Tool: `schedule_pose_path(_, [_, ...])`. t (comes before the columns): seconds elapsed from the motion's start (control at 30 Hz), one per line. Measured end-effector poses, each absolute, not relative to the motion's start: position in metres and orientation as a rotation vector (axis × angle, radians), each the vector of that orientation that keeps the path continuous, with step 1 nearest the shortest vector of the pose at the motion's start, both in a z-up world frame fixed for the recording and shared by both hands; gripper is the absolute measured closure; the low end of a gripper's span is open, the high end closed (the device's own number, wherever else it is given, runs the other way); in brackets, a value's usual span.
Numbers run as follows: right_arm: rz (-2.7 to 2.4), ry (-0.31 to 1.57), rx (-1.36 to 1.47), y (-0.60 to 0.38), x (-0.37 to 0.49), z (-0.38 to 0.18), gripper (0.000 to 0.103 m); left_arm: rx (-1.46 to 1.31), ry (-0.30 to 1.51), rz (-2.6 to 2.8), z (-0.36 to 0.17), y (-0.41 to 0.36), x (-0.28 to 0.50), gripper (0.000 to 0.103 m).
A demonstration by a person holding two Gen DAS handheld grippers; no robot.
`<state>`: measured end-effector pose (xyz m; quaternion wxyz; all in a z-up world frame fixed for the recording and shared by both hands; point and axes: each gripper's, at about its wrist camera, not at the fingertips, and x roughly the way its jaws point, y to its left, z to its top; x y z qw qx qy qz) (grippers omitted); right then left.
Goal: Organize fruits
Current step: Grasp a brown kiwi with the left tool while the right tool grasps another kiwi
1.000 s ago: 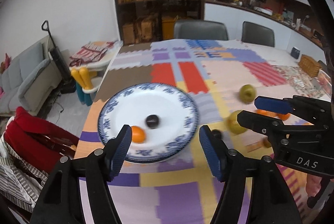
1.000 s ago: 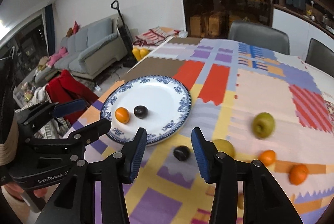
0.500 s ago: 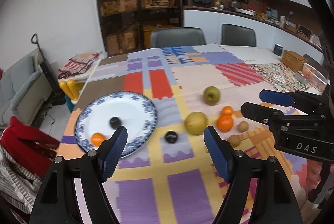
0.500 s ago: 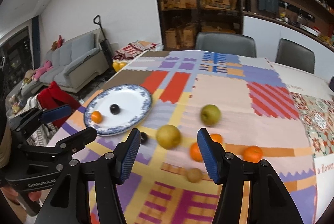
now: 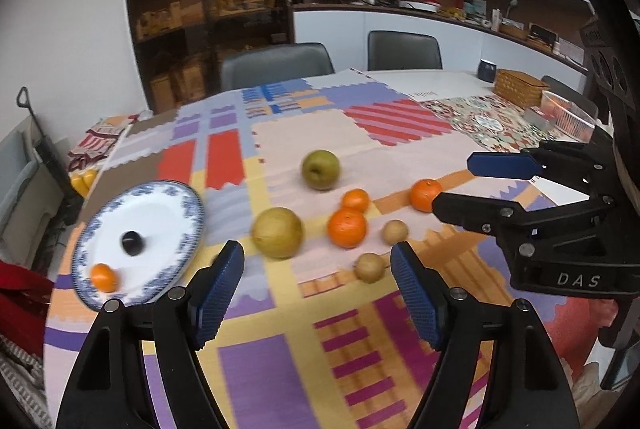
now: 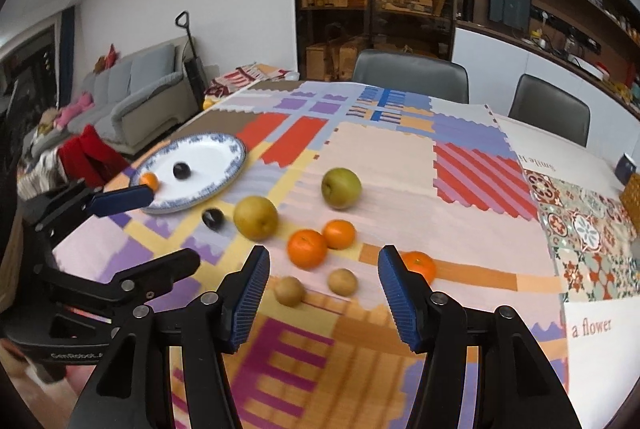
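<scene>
Both claws shifted right, plate (image 5: 188,213) now leftward

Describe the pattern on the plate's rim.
Blue floral pattern around the white plate, clearest in the right wrist view.

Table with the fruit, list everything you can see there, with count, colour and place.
Plate: one, white with blue rim, left.
Small orange: one, on plate.
Dark plums: two, one on plate, one beside it on cloth.
Pears: two, yellow and green, centre.
Loose oranges: three, centre.
Brown kiwis: two, near edge.
Patchwork cloth: one, multicoloured.
Wicker basket: one, far right.
Left gripper: open, empty.
Right gripper: open, empty.
</scene>
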<state>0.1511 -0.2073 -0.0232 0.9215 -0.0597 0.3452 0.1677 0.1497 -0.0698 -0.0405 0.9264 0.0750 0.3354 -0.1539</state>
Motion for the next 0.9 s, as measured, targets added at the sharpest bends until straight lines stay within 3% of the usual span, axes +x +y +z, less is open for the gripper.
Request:
schedule_pose_path(0.4, [0.418, 0.763, -0.206, -0.230, 0.163, -0.058, 0.046, 0.226, 0.742, -0.371, -0.075, -0.103, 0.164, 0.029])
schedule_pose_path(0.9, [0.489, 0.857, -0.252, -0.231, 0.194, -0.102, 0.051, 0.227, 0.878, -0.425, -0.118, -0.118, 0.202, 0.056])
